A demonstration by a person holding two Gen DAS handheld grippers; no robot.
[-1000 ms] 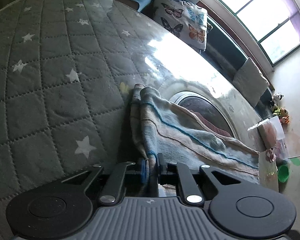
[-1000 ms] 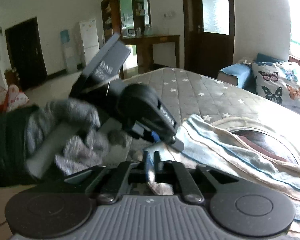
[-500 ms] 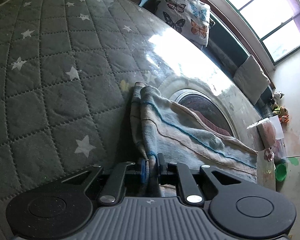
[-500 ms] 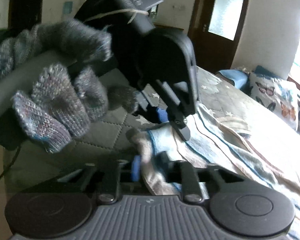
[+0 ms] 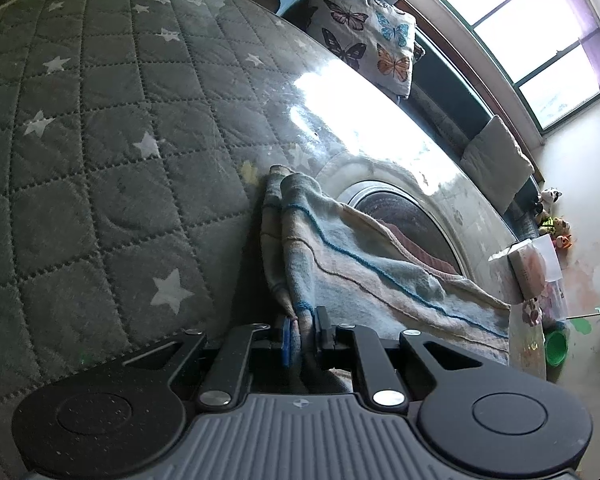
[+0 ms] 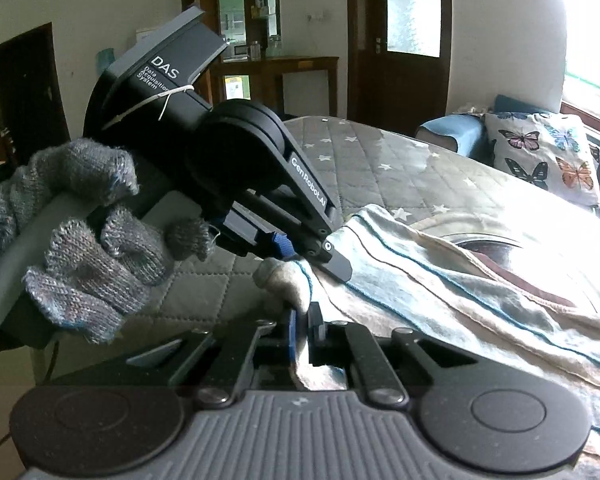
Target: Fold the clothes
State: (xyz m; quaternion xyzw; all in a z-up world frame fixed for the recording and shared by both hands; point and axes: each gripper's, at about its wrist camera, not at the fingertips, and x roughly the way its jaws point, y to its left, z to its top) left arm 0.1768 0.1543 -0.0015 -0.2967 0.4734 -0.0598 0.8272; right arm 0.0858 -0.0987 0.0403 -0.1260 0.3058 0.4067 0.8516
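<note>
L gripper (image 5: 303, 334) & R gripper (image 6: 303, 330), jaws nearly closed, each pinch striped towel (image 5: 352, 256) edge near on quilted mattress (image 5: 112, 152).

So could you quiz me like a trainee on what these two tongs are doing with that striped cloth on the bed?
1. True or false: both tongs pinch the striped cloth.
2. What pattern marks the grey quilted mattress cover?
3. Which cushion sits past the bed's far end: (a) butterfly cushion, (b) floral, (c) plain red?

Key:
1. True. The left tongs and the right tongs are each shut on a bunched edge of it.
2. White stars.
3. (a).
</note>
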